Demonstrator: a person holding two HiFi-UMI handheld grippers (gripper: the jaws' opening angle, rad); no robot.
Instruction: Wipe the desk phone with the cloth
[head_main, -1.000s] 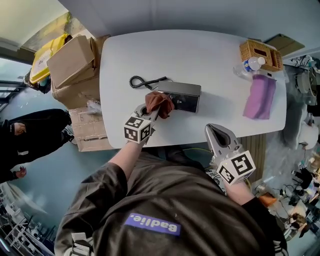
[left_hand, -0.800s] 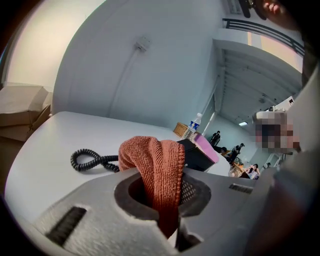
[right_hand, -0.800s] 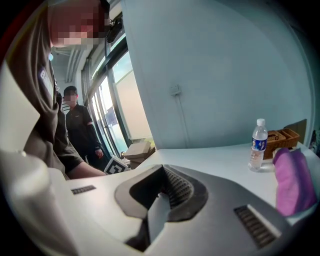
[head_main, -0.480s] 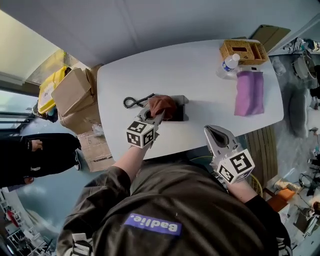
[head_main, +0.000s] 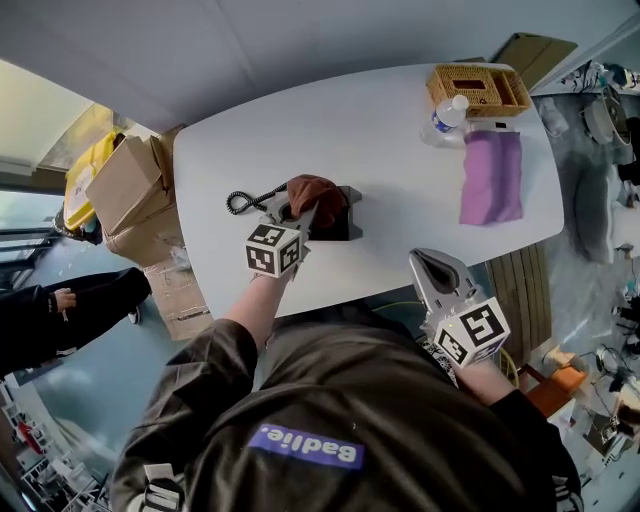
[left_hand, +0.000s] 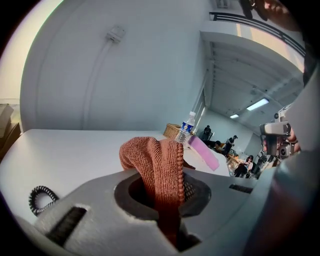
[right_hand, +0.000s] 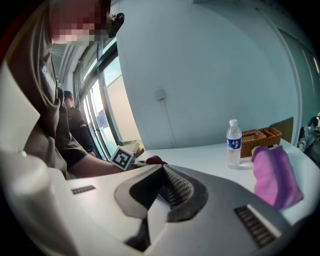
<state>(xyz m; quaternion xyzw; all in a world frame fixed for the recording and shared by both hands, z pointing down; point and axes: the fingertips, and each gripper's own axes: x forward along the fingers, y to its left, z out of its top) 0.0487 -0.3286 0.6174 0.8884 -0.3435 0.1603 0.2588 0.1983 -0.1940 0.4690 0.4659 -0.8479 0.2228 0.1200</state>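
Left claw (head_main: 297, 212) pinching rust-brown knitted cloth (head_main: 314, 189), cloth bunched atop dark boxy desk phone (head_main: 340, 222) on white worktop (head_main: 400, 140), right at claw tips; phone's long axis lies crosswise to claw; right claw (head_main: 432, 266) pressed together, empty, well apart from phone

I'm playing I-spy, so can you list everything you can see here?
table: one, white, centre
desk phone: one, dark, table's left part
coiled cord: one, black, left of phone
brown cloth: one, rust brown, on the phone
purple cloth: one, purple, table's right part
water bottle: one, clear, beside basket
basket: one, tan wicker, far right corner
cardboard boxes: several, brown, floor left of table
bystander: one, dark clothes, far left
left gripper: one, grey, clamping the brown cloth
right gripper: one, grey, shut, empty, near the table's edge
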